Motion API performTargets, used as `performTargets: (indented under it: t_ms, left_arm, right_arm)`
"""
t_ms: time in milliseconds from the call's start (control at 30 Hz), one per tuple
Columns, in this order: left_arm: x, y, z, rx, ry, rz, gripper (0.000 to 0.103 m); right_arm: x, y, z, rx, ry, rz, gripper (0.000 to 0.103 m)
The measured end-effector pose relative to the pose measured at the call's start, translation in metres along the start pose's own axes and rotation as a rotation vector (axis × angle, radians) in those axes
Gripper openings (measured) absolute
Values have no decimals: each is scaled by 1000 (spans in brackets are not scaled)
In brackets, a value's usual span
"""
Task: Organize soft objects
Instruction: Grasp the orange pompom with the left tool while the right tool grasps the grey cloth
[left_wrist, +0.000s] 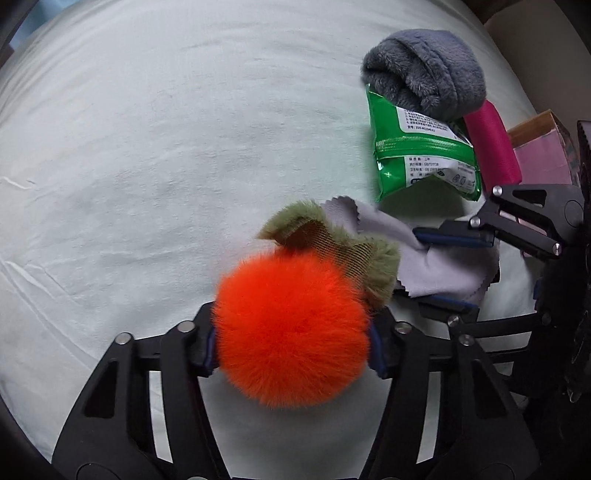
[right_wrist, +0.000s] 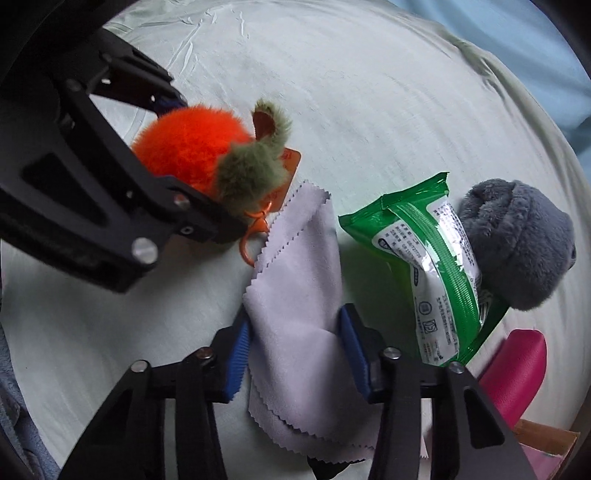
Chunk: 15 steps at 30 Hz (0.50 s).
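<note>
1. Up close, the left gripper (left_wrist: 291, 347) is clamped on an orange pompom (left_wrist: 291, 332), the fluffy ball filling the space between its two fingers, with olive-green furry leaves (left_wrist: 354, 254) sticking out past the fingertips.
2. An orange clip ring (right_wrist: 251, 243) and a small orange tag (right_wrist: 290, 162) hang from the pompom, and the ring touches the edge of a lilac cloth.
3. The right gripper (right_wrist: 295, 350) pinches that lilac cloth (right_wrist: 295, 295), a thin folded piece with zigzag edges; the cloth lies between the blue finger pads (right_wrist: 236, 354) and runs forward beyond them toward the pompom.
4. Both grippers sit close together over a pale green bedsheet (left_wrist: 166, 147).
5. Just beside the cloth, a green wipes packet (right_wrist: 432, 266) rests partly propped against a grey plush bundle (right_wrist: 517, 240).
6. A magenta roll (right_wrist: 517, 369) lies next to the packet, at the sheet's edge.
7. A pink box (left_wrist: 543, 155) stands beyond the magenta roll.
</note>
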<state>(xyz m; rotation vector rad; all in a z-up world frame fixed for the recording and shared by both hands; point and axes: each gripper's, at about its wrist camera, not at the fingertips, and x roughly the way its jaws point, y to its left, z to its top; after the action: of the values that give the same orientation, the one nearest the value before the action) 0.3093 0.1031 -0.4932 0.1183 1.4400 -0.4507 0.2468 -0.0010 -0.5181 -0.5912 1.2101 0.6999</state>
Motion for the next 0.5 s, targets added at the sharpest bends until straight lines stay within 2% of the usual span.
performTargets:
  t_ms: [33,100,200,500]
  left_arm:
    - [0,0,0,-1,-1,-3,44]
    - [-1,-1,1,-4,-3,-10,39]
    - [-3,-1,1,-5,-5,-15,36]
    - [-33,-6,-2,-4,-62,-12,35]
  right_arm:
    - [-1,0,0,3,-1,0,32]
    - [-3,-1,0,17,-3,-5,22]
    - [-7,-5,0,49,-13,-16,12]
    - [-42,-13,2,147,-75,-32,9]
